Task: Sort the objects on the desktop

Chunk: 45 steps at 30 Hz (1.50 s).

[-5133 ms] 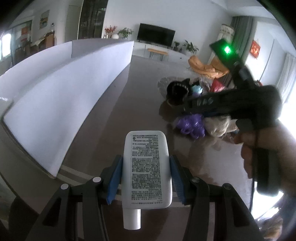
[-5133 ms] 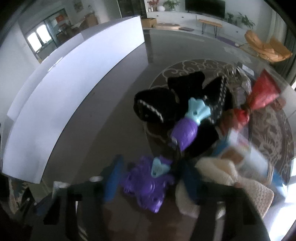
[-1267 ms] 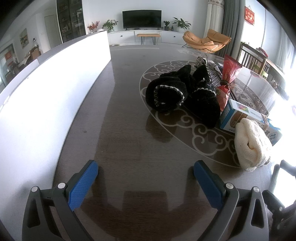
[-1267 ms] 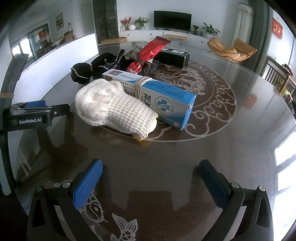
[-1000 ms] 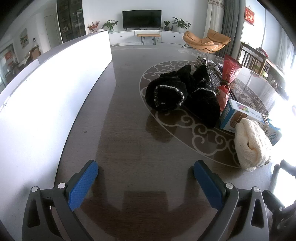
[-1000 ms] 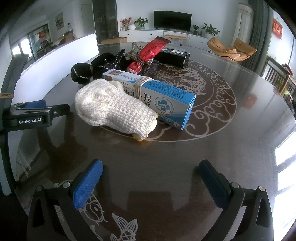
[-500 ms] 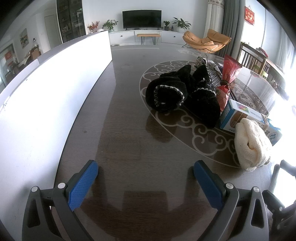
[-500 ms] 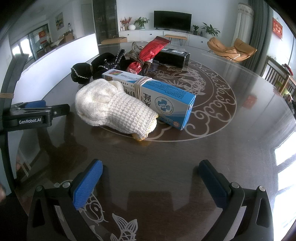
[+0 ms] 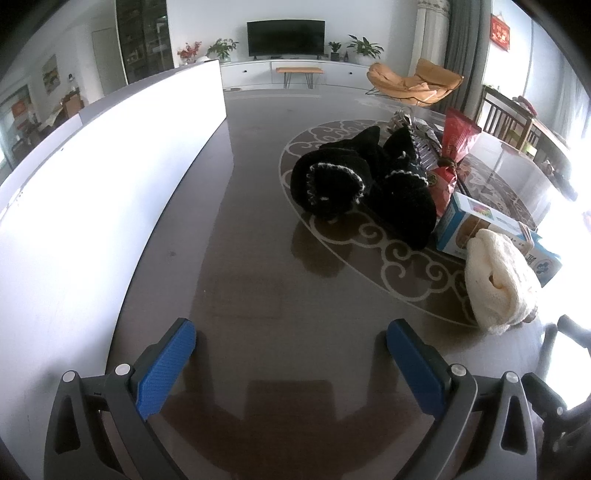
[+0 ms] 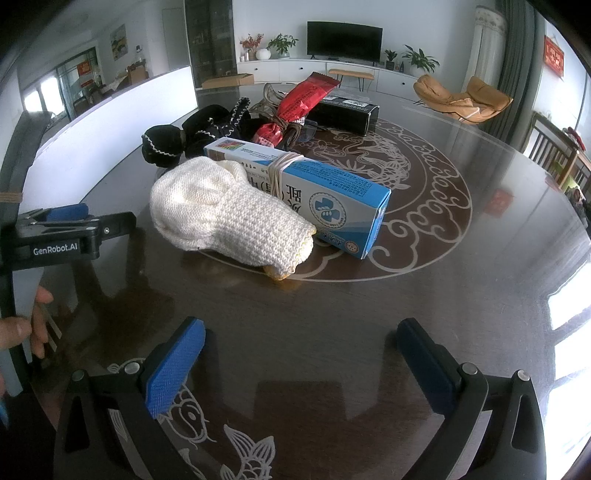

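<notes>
A knitted glove (image 10: 229, 218) leans against a carton (image 10: 314, 195); dark gloves (image 10: 192, 136) lie behind both on the table (image 10: 369, 314).

A home, in an open living and dining room. A flat television (image 9: 286, 38) stands on a long white cabinet (image 9: 295, 72) against the far wall, with potted plants (image 9: 221, 48) and a vase of red flowers (image 9: 188, 51) beside it. An orange lounge chair (image 9: 413, 83) sits near grey curtains (image 9: 463, 55), and a red decoration (image 9: 499, 31) hangs on the wall. Wooden dining chairs (image 9: 506, 122) stand by a large dark table (image 9: 258, 258) inlaid with pale scrollwork, on which lie household odds and ends: black knitted gloves (image 9: 343, 177), a cream knitted glove (image 10: 229, 214), a blue and white carton (image 10: 332, 199) and a red snack packet (image 10: 303, 98)
</notes>
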### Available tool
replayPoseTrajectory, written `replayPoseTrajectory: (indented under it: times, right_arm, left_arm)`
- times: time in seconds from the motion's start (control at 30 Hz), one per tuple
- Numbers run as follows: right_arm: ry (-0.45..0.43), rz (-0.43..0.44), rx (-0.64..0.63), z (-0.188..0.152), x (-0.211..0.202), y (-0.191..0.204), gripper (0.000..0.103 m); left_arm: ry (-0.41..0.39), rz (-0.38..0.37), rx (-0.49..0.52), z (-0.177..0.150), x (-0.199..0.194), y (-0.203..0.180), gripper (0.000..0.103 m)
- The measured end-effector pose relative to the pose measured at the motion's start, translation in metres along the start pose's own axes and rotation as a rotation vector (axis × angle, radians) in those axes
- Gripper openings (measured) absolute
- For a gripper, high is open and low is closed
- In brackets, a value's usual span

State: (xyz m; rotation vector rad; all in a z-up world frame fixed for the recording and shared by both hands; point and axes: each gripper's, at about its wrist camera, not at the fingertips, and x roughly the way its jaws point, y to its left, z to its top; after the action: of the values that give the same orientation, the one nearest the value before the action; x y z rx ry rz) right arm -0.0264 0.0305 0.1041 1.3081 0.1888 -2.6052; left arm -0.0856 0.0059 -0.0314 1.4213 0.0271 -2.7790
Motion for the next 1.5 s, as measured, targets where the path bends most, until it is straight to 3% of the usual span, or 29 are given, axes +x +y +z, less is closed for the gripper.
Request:
replayPoseTrajectory:
  times: [1.5]
  right_arm:
    - [0.001,0.002,-0.002,0.0010,-0.0006,0.0000,0.103]
  left_arm:
    - [0.003,0.023,-0.012,-0.0039,-0.0090,-0.0013,0.103]
